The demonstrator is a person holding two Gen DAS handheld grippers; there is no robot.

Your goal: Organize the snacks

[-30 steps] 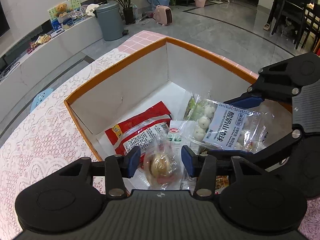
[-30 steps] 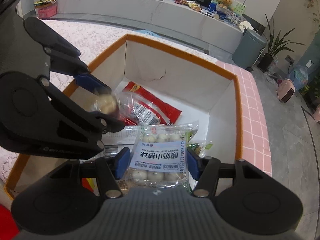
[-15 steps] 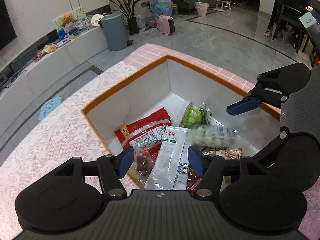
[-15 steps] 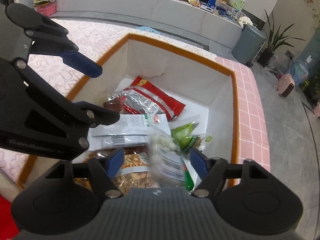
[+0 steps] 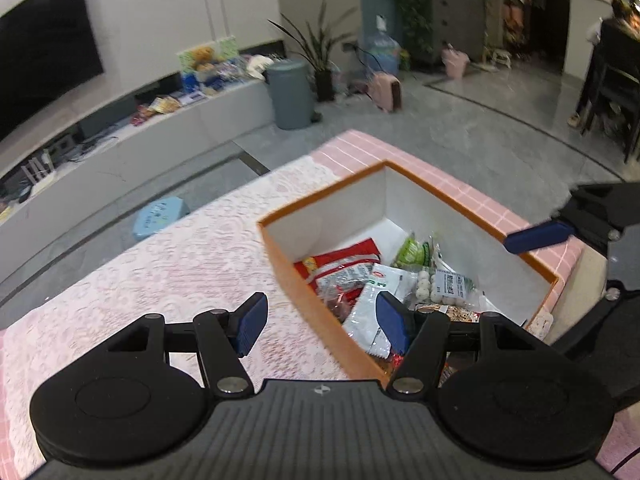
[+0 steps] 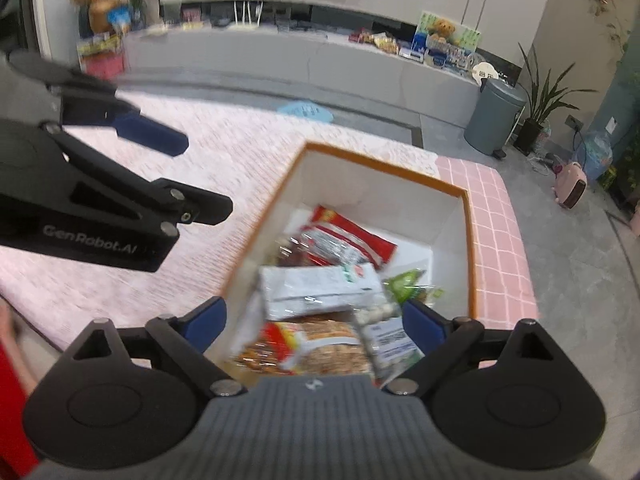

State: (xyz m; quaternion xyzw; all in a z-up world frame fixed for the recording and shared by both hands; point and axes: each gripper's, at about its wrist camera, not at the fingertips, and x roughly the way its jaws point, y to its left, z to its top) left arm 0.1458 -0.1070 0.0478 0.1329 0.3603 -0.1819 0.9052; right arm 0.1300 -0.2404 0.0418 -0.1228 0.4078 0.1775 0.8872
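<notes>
Pink lace tablecloth (image 5: 168, 264) is filling the left of the frame; your orange-rimmed box (image 5: 532, 264) is sitting at lower right.
You are holding your left gripper (image 5: 320, 316) with its jaws apart and nothing between them, above the box's near wall. Inside the box are lying a red packet (image 5: 340, 260), a white sachet (image 5: 372, 312) and a bag of white balls (image 5: 444, 290). Your right gripper (image 6: 314, 320) is opening over them, gripping nothing.

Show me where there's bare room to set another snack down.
Free: the box floor in the far corner beyond the red packet, and the lace cloth beside the box. Crowded: the near half, where packets overlap.
</notes>
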